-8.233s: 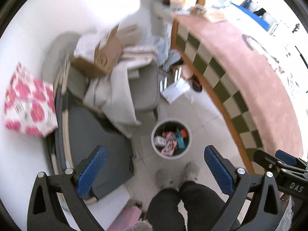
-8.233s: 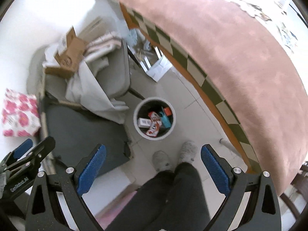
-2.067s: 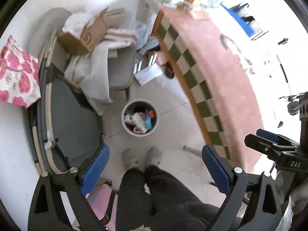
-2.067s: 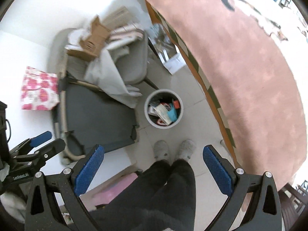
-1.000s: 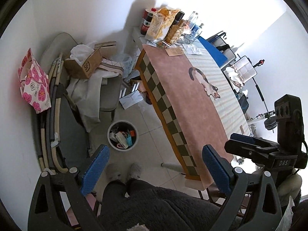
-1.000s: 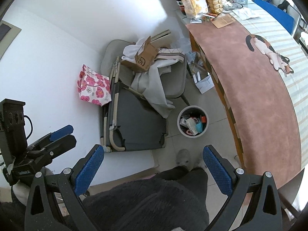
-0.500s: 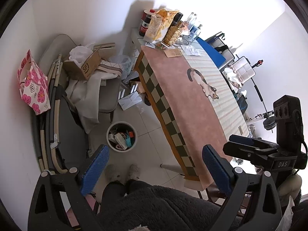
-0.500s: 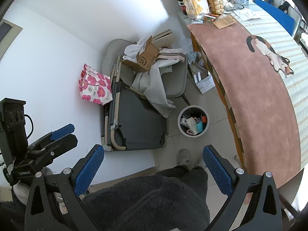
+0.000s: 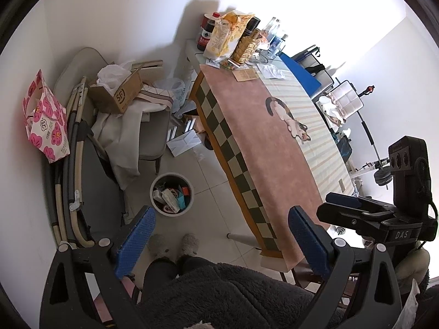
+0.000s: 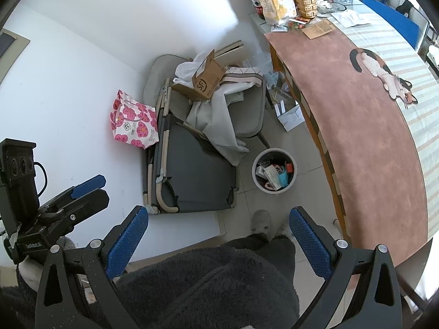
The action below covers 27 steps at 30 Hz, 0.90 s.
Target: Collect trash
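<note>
Left wrist view: we've got the left gripper (image 9: 221, 234) up high, jaws spread wide with nothing between them. The white trash bin (image 9: 172, 195), full of wrappers, sits on the tiled floor between the grey chair (image 9: 153, 134) and the bench (image 9: 274, 148).

Right wrist view: right gripper (image 10: 218, 234) jaws spread too, empty. Same trash bin (image 10: 274, 170) beside the folded cot (image 10: 192, 175).

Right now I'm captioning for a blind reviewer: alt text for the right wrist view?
The open, empty right gripper looks down at a round trash bin holding wrappers, on tile between a cluttered chair and a long table.
</note>
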Motion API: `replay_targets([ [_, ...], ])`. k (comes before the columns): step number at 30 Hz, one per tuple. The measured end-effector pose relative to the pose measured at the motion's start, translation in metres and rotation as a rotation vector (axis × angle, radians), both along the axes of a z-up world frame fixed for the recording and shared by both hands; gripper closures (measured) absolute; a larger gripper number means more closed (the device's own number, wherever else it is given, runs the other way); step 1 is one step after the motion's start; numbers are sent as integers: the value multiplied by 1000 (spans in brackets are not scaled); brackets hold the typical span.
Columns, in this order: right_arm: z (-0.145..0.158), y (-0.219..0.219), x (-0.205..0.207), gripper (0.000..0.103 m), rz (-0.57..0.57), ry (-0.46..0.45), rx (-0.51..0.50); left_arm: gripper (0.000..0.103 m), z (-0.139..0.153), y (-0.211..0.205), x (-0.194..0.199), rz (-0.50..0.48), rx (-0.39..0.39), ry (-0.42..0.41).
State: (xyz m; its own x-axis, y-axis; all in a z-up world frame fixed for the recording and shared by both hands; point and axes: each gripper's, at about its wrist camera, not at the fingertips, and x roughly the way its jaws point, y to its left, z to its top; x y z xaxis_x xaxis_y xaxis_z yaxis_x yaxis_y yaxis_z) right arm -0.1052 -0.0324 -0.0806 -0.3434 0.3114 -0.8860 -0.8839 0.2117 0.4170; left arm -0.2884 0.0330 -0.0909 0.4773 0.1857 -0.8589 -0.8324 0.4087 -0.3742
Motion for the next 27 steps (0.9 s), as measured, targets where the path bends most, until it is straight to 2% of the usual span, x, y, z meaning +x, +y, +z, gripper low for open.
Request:
replay_targets([
  [27, 2, 4, -3, 0, -15, 1, 2, 4, 1, -1, 2, -2, 4, -4],
])
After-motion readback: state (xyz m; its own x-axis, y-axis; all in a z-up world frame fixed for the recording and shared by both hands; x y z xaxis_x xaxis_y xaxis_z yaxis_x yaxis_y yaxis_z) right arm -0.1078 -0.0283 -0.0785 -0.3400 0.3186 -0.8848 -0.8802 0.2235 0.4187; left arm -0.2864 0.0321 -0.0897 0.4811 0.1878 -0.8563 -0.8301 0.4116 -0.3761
